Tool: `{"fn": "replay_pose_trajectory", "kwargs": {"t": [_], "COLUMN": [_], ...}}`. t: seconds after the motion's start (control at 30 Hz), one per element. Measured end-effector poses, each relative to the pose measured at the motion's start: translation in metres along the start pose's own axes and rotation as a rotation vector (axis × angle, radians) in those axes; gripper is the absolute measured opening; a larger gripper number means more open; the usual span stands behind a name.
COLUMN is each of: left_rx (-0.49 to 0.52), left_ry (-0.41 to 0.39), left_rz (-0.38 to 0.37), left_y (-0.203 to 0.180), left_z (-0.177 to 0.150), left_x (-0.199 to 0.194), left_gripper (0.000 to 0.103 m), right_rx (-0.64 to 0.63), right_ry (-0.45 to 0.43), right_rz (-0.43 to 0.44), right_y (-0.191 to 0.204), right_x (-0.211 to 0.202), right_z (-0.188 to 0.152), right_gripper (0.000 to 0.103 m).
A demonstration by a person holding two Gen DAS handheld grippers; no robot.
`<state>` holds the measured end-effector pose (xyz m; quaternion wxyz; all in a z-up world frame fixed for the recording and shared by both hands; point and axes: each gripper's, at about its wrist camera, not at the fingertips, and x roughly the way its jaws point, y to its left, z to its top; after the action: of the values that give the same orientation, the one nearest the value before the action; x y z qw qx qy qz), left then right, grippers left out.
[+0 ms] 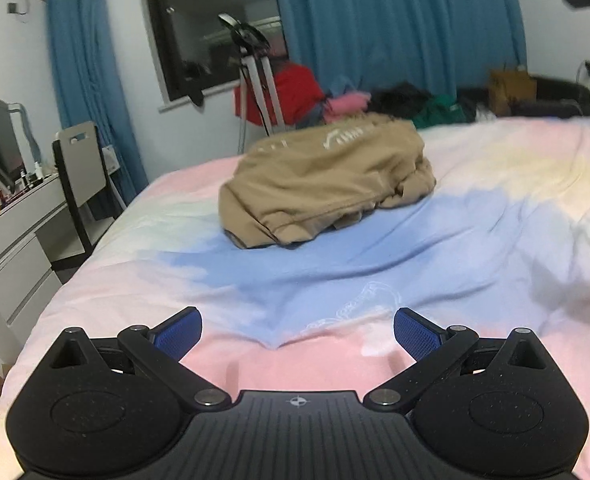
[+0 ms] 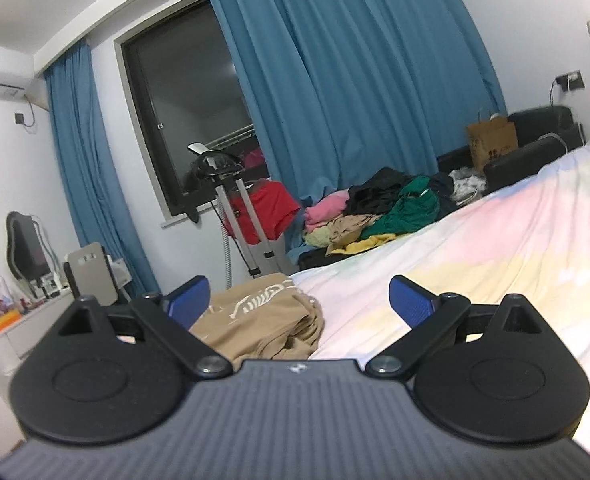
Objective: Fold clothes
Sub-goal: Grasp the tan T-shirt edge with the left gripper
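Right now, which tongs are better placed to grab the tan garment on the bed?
Probably the right tongs: the tan garment lies just beyond them, while the left tongs have bedsheet between.

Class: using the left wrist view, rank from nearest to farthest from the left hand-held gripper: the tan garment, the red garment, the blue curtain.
1. tan garment, on the bed, ahead.
2. red garment, beyond the bed.
3. blue curtain, back wall.
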<state>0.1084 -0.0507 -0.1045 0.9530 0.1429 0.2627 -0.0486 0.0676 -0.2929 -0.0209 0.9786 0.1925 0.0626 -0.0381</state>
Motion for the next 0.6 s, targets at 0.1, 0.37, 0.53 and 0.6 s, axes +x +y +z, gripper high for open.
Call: {"fn": "replay_pose_trajectory", "kwargs": {"t": [0.1,0.37,0.53,0.6], "left_rx": [0.075,0.241,0.271,0.251], "left_ry": [-0.009,0.01,0.008,0.005], "left_rz": [-0.01,0.014,0.038,0.049], "left_y": [-0.009,-0.047,-0.062,-0.065], "left_z": [0.011,0.041,0.055,0.063], "left_x": [0.027,0.109,0.155,0.173], "left_gripper": [0.103,0.103,0.102,0.103], "right_rx": [-0.02,-0.1,-0.063,-0.063], "right_ry": [0.011,0.048,0.1,0.107], "right_rz": [0.0,-0.068,-0.148,-0.186], "right_y": [0.001,0.007,-0.003,-0.006], "right_x": [0.006,0.019,0.037,0.043], "right_z": [-0.001,-0.01,-0.018,-0.02], "right_gripper": [0.098,0.098,0.098,0.098]}}
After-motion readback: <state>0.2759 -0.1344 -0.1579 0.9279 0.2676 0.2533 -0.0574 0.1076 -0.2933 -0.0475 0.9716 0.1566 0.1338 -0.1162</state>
